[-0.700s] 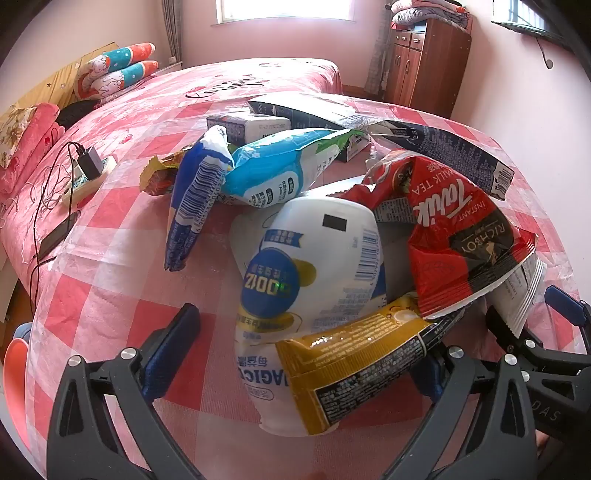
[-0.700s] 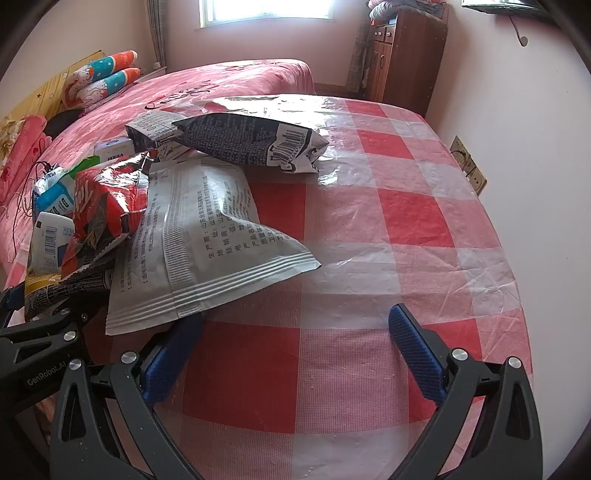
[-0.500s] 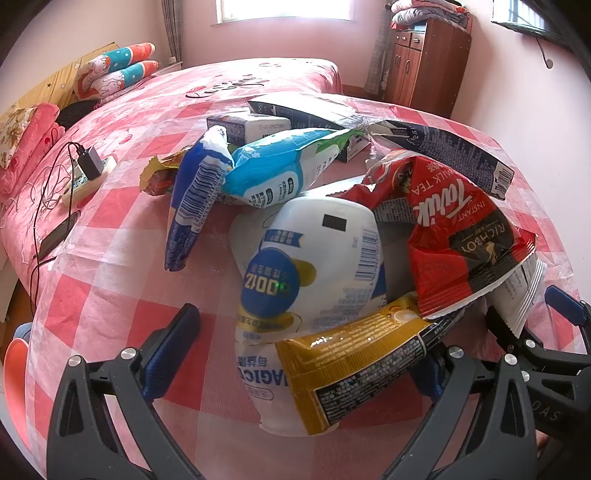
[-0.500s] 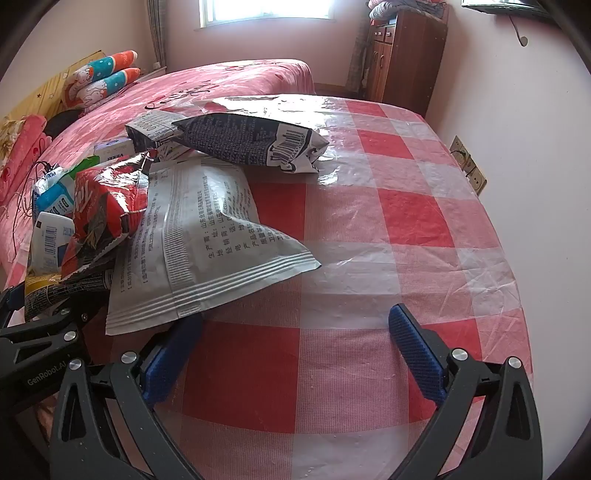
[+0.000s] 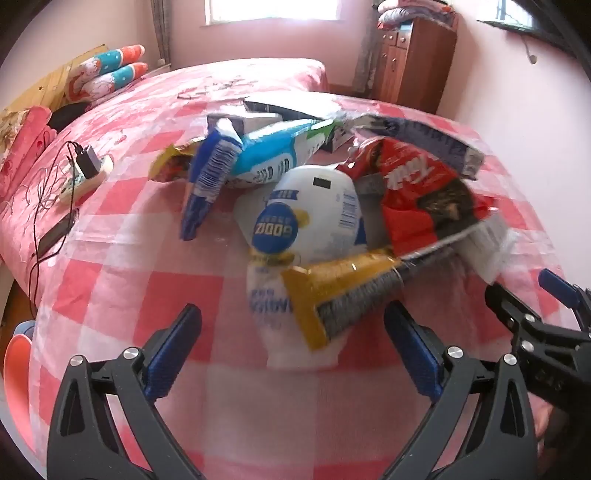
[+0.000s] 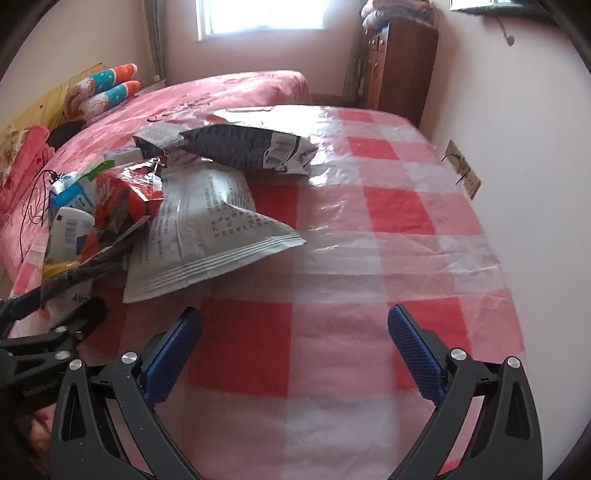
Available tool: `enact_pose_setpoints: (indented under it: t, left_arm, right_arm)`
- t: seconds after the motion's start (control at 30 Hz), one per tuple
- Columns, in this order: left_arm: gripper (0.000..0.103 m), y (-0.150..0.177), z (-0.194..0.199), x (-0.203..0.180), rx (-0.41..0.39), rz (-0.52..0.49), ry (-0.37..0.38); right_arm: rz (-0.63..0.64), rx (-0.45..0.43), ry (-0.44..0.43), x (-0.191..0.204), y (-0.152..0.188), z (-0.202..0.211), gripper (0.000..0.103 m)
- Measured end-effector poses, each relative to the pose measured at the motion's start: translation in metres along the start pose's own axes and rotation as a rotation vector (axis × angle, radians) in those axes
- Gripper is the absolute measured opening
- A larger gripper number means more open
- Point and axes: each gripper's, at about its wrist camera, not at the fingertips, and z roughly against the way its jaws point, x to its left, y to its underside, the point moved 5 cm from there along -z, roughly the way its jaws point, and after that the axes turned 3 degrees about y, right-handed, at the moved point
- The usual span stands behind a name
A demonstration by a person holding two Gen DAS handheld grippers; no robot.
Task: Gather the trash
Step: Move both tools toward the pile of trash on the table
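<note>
Down at the near edge of the checked tablecloth (image 6: 332, 350), left gripper (image 5: 291, 336) and right gripper (image 6: 293, 341) both gape wide, holding nothing. Just beyond lies the yellow wrapper (image 5: 332, 291), then white pouch (image 5: 314, 218), red bag (image 5: 417, 195), grey packet (image 6: 207, 229) — whole pile uncollected, I'd say.

Pink walls (image 6: 517, 92) are lit by daylight from a window (image 6: 258, 18) at twelve o'clock. A dark wooden cabinet (image 6: 399, 62) is stood at one o'clock, bedding piled on top. A pink-covered bed (image 5: 240, 85) is seen at eleven o'clock, rolled pillows (image 5: 107, 74) at its wooden headboard (image 5: 40, 92). A wall socket (image 6: 461, 168) is seen at two o'clock.
</note>
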Motion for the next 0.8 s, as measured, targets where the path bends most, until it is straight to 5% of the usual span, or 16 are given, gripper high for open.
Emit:
enact_pose_setpoints:
  t: [0.8]
  left_arm:
    - [0.100,-0.007,0.155,0.024,-0.329,-0.003,0.028]
  right_arm:
    - [-0.050,-0.312,-0.013,0.011,-0.020,0.167,0.099]
